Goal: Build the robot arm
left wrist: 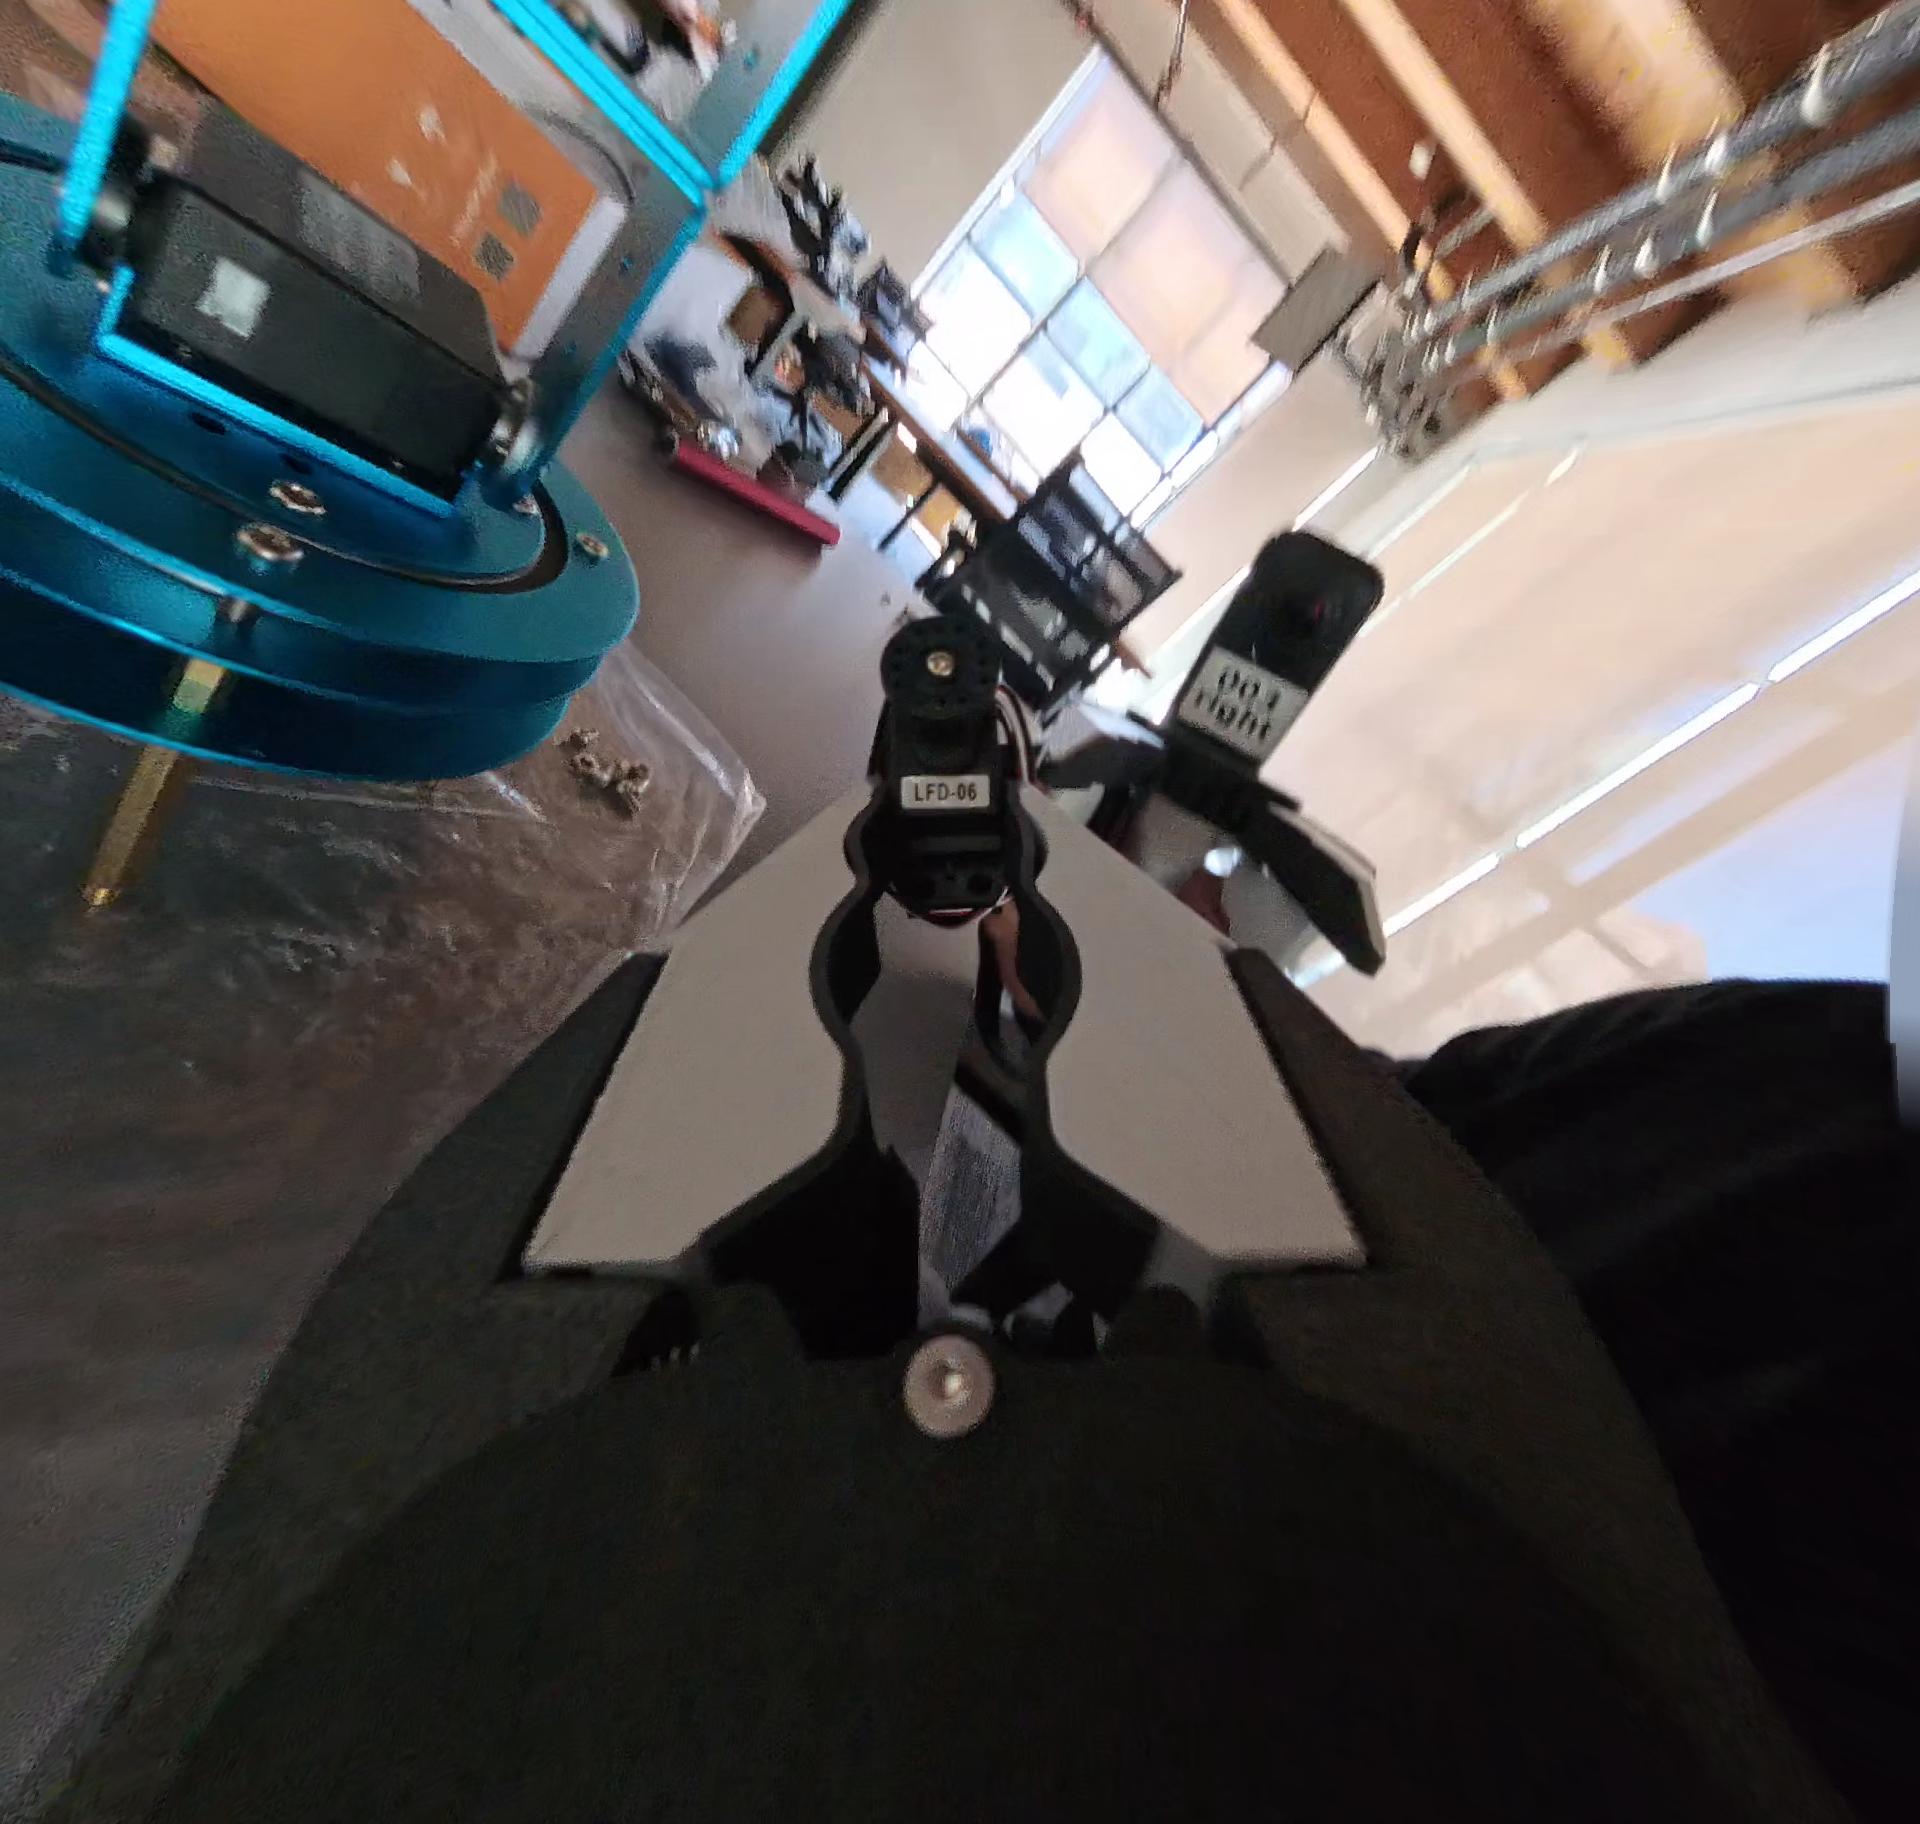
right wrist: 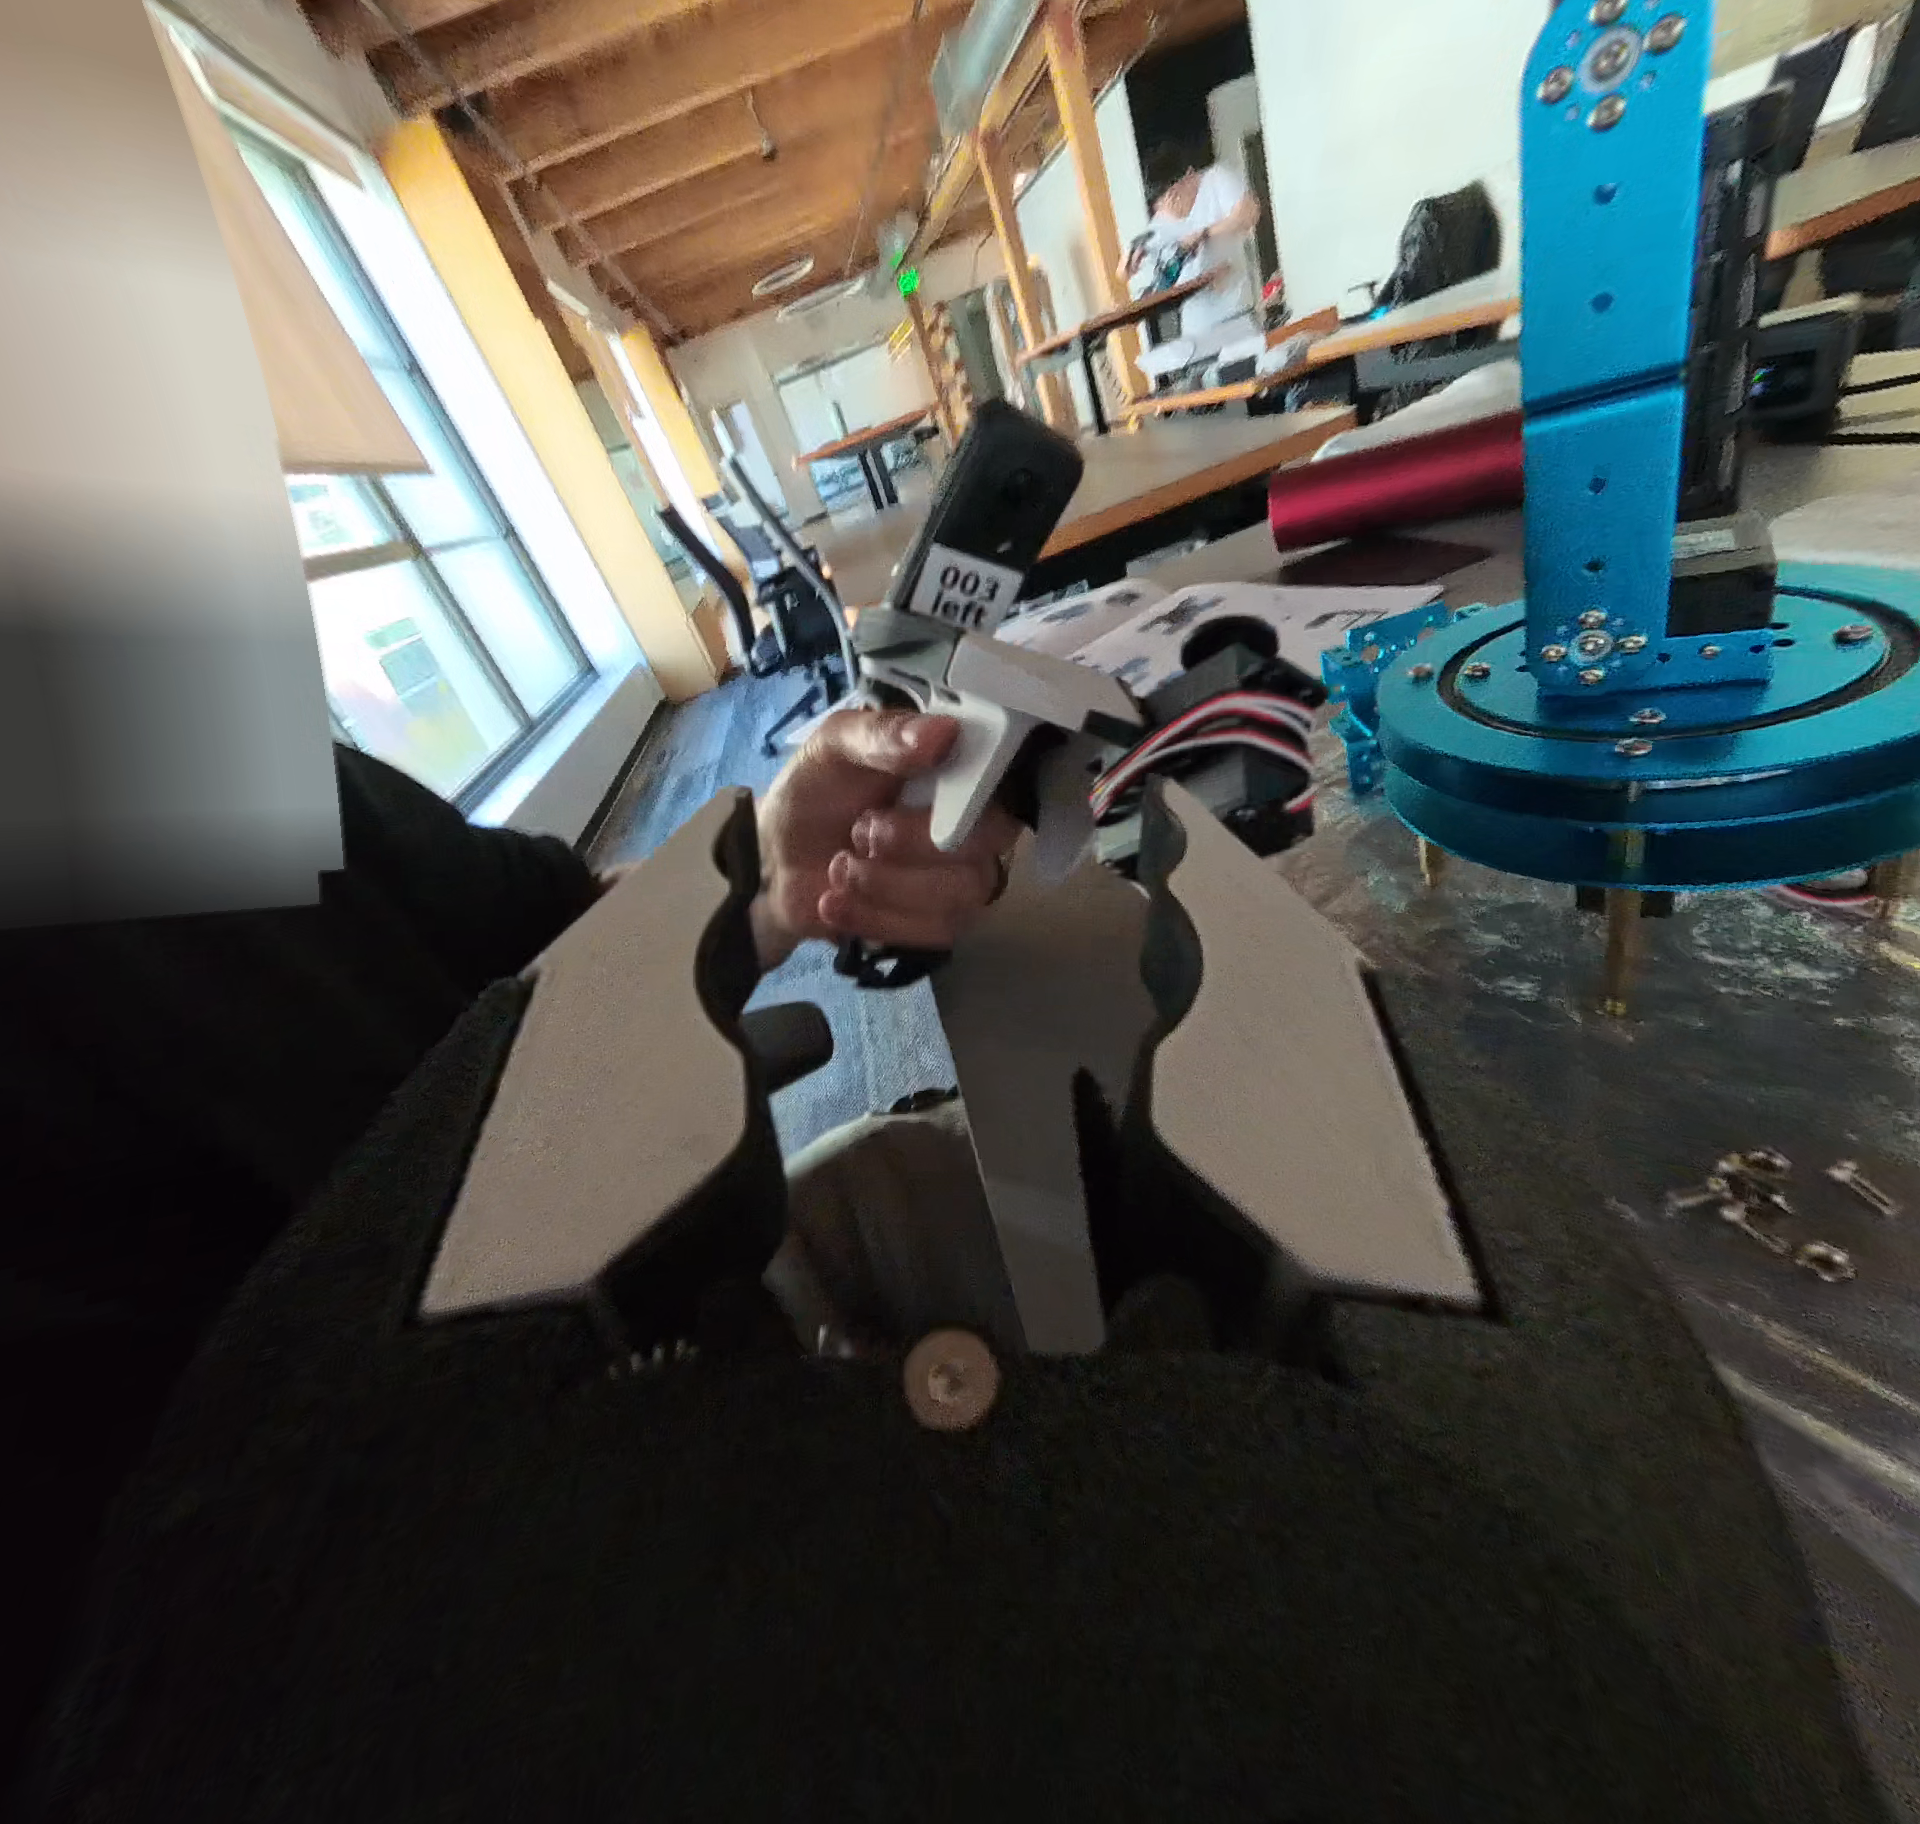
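My left gripper is shut on a small black servo motor with a white label and striped wires, and holds it up in the air. In the right wrist view a hand grips the left gripper, with the servo at its tip. It is close to the blue metal robot arm on its round turntable base. That base fills the upper left of the left wrist view. My right gripper is open, and nothing is clearly gripped. It also shows farther off in the left wrist view.
Loose screws lie on crinkled clear plastic to the right, and they also show in the left wrist view. The base stands on brass standoffs. A printed booklet and a red roll lie behind. A person stands at far desks.
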Available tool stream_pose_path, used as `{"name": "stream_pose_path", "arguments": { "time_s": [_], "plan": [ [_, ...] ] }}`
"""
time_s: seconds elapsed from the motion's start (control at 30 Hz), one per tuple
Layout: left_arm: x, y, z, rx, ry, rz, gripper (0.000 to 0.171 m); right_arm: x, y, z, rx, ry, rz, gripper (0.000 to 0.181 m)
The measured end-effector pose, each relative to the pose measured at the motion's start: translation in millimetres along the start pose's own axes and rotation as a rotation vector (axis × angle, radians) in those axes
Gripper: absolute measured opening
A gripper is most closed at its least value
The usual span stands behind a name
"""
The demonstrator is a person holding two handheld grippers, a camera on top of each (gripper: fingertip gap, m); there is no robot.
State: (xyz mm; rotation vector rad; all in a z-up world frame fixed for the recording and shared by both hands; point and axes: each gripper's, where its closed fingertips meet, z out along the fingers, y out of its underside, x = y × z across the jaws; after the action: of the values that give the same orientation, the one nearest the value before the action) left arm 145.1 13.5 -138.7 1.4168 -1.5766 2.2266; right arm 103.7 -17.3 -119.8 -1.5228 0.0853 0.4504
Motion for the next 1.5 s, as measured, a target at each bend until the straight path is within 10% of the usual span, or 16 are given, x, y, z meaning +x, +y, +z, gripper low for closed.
{"name": "stream_pose_path", "arguments": {
  "time_s": [0.73, 0.93, 1.5],
  "plan": [
    [6, -7, -3, 0.203, -0.194, 0.316, 0.02, 9, -18, 20, 0.173, 0.036, 0.222, 0.072],
    [16, -1, 4, 0.188, -0.196, 0.407, 0.02, 36, -13, 8, 0.145, 0.108, 0.265, 0.0],
    [10, -1, 2, 0.248, -0.402, 0.6, 0.02, 43, -8, 12, 0.089, 0.246, 0.165, 0.003]
  ]
}}
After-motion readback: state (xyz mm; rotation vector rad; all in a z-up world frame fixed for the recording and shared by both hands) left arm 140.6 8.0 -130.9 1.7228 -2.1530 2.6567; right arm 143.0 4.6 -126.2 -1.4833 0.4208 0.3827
